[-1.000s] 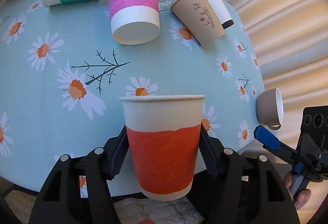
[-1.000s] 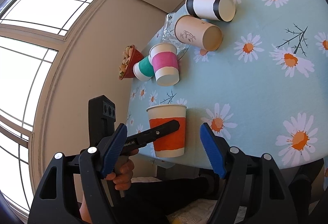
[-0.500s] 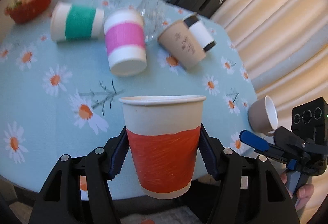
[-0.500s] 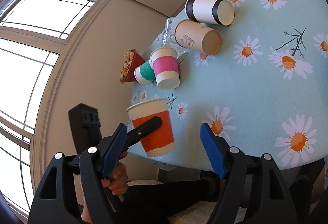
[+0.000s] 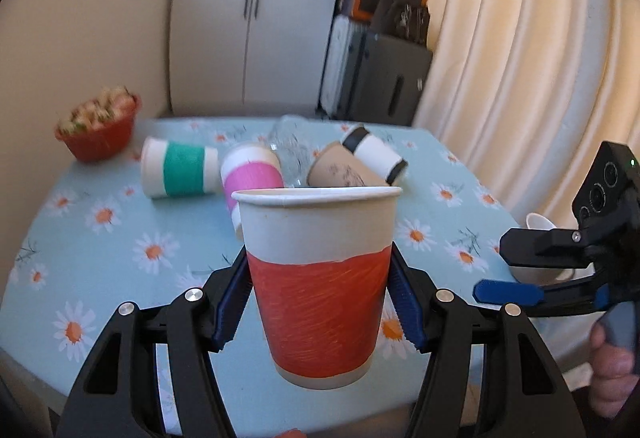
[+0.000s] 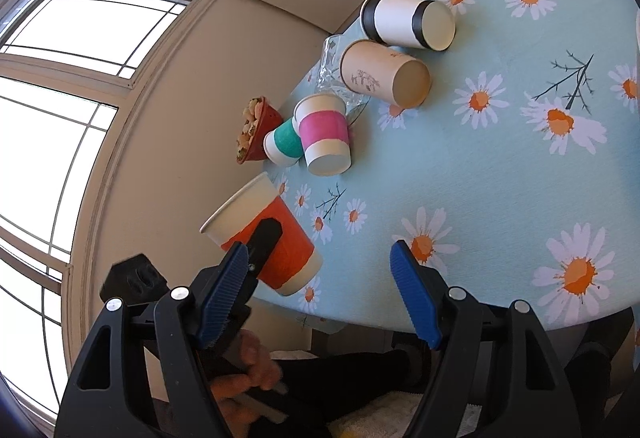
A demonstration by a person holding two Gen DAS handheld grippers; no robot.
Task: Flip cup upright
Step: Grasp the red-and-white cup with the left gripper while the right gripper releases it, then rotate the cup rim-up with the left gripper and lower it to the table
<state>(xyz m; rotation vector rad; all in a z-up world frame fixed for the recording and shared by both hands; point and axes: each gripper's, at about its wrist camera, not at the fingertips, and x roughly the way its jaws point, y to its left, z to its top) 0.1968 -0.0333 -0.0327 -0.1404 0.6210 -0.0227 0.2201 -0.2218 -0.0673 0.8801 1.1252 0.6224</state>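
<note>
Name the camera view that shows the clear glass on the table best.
The right wrist view: the clear glass lies on its side behind the tan printed paper cup, sharply seen. The left wrist view shows it blurred, among the cups.

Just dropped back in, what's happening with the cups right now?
The left hand-held gripper is shut on the orange-banded paper cup, holding it mouth-up off the table edge, tilted in the right wrist view. The right hand-held gripper is open and holds nothing. On the daisy tablecloth, the green, pink, brown and black-and-white cups lie on their sides.
</note>
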